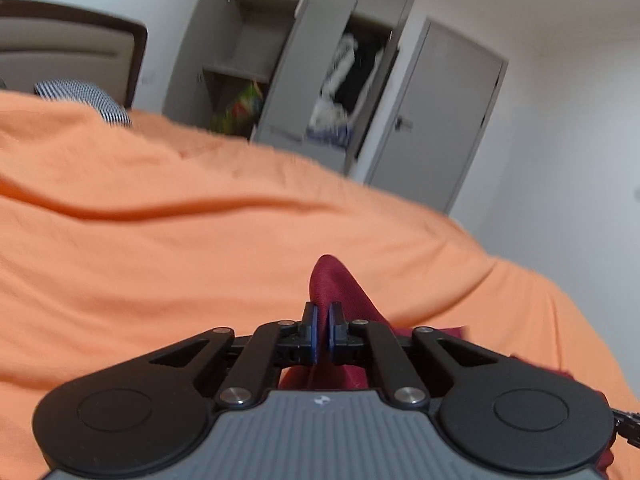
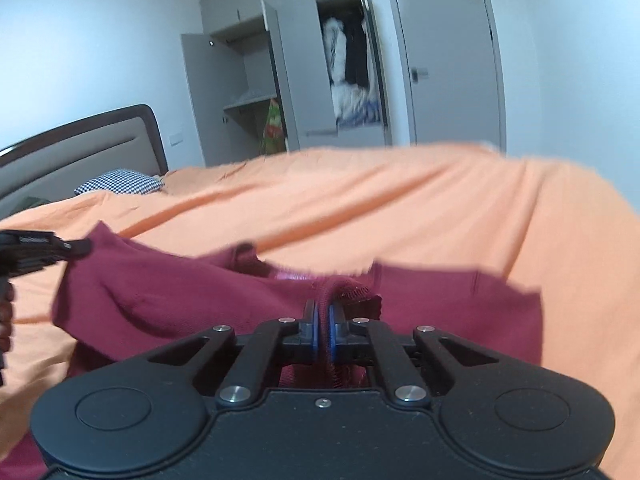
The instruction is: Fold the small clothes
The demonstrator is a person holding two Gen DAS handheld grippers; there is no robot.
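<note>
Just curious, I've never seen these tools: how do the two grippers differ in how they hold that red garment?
The left gripper pinches a smooth fold of the red garment; the right gripper clamps a stitched hem. Left's body is grey, right's black. Both are shut on it above the orange bedspread.

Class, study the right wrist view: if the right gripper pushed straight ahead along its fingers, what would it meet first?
The right gripper is shut on the maroon garment, so more of that fabric bunches ahead first; beyond it probably the orange bedspread, though depth is unclear.

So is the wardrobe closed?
No, the wardrobe stands with doors swung open, showing shelves and hanging clothes inside.
</note>
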